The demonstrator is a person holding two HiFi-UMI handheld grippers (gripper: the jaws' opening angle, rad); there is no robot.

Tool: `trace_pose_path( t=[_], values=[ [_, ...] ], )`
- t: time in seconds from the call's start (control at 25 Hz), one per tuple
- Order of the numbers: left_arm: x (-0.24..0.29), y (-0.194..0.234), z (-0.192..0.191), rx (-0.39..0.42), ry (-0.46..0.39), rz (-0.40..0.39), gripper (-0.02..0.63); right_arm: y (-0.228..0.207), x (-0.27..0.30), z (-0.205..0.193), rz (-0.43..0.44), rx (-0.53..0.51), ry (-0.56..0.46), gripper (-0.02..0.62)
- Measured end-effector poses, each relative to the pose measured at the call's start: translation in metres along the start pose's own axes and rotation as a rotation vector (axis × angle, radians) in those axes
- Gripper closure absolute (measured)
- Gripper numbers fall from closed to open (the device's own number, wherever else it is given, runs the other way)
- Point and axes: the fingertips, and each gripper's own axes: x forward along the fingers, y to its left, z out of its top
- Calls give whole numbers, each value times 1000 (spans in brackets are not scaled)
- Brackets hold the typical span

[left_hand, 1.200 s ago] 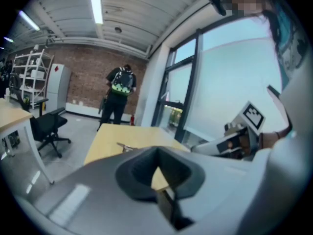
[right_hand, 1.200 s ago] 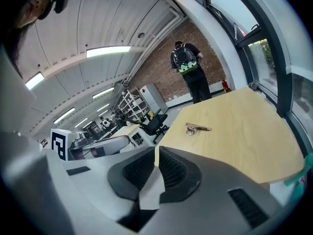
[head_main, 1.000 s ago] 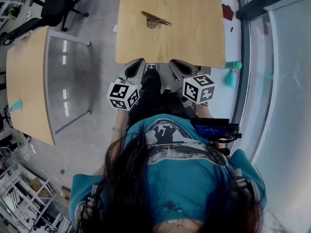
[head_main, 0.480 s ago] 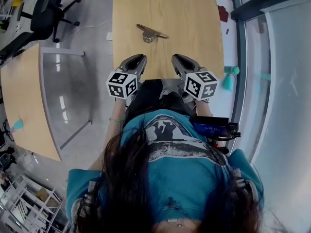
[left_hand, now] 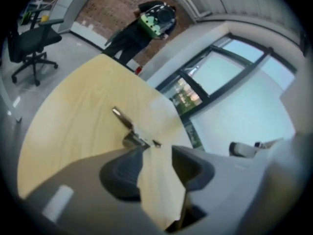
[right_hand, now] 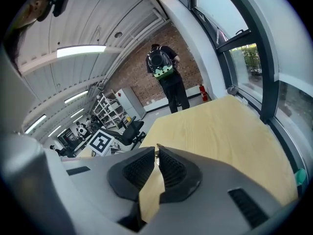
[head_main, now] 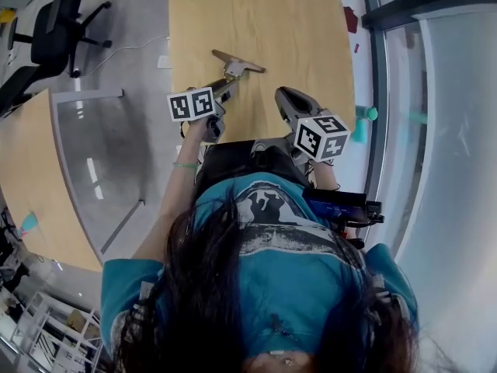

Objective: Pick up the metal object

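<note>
Forward over the table's near edge since a second ago, the right gripper [head_main: 286,98] sits closed and empty. The left gripper [head_main: 225,85], its jaws just opened with nothing between them, points at the metal object [head_main: 237,61] just beyond its tips, which lies untouched mid-table. Grasp and lift remain. Light wooden table [head_main: 303,29], with grey floor, office chair [head_main: 46,37] and glazed wall beyond.

The left gripper [left_hand: 157,154] hangs over the pale wooden worktop [left_hand: 73,126]. Its fingers [left_hand: 122,173] stand apart, having just been opening, with only bare wood between them. The metal object [left_hand: 131,130] lies just beyond the left fingertip.
</note>
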Motion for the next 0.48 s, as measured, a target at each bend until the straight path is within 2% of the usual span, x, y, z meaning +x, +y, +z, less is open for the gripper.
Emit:
trace_pose_path(
  t=[0.24, 0.48],
  values=[
    [29, 20, 17, -122, 22, -17, 417, -11, 2, -5, -43, 19, 17, 563],
    [50, 28, 21, -305, 33, -70, 418, -15, 4, -10, -63, 4, 34, 563]
  ],
)
